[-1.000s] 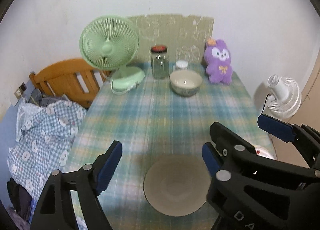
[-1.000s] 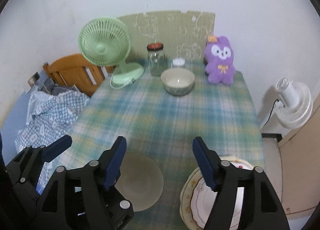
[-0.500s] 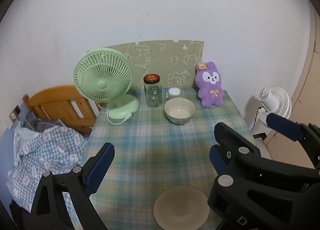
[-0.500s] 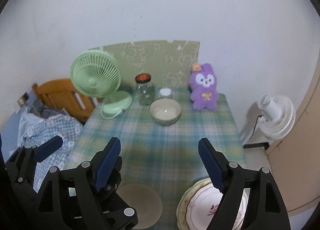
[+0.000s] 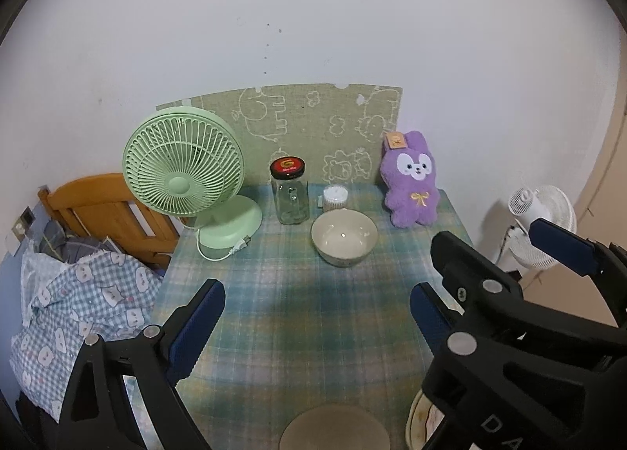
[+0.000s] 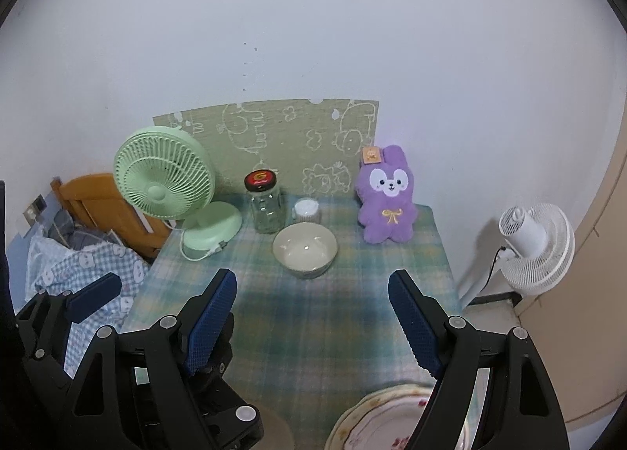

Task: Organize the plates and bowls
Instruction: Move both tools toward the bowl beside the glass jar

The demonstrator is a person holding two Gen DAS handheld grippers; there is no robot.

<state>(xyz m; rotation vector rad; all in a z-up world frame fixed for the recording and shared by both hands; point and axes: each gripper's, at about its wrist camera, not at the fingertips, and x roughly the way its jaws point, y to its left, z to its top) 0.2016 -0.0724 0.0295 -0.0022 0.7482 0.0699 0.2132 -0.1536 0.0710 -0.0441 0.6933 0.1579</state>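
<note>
Checked green worktop (image 5: 298, 316): tan round plate (image 5: 335, 428) cut off below, jar lid (image 5: 287, 167) writing unreadable; left gripper (image 5: 317, 316) and right gripper (image 6: 313, 324) gape, empty.

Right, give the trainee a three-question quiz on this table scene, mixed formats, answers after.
1. True or false: the left hand-held gripper grips the bowl.
2. What stands directly left of the small white-lidded pot? A) glass jar B) purple plush rabbit C) green fan
3. Fill in: beneath the right hand-held gripper, at the table's near edge, lies a floral ____.

Key: 1 false, open and empty; 2 A; 3 plate.
</note>
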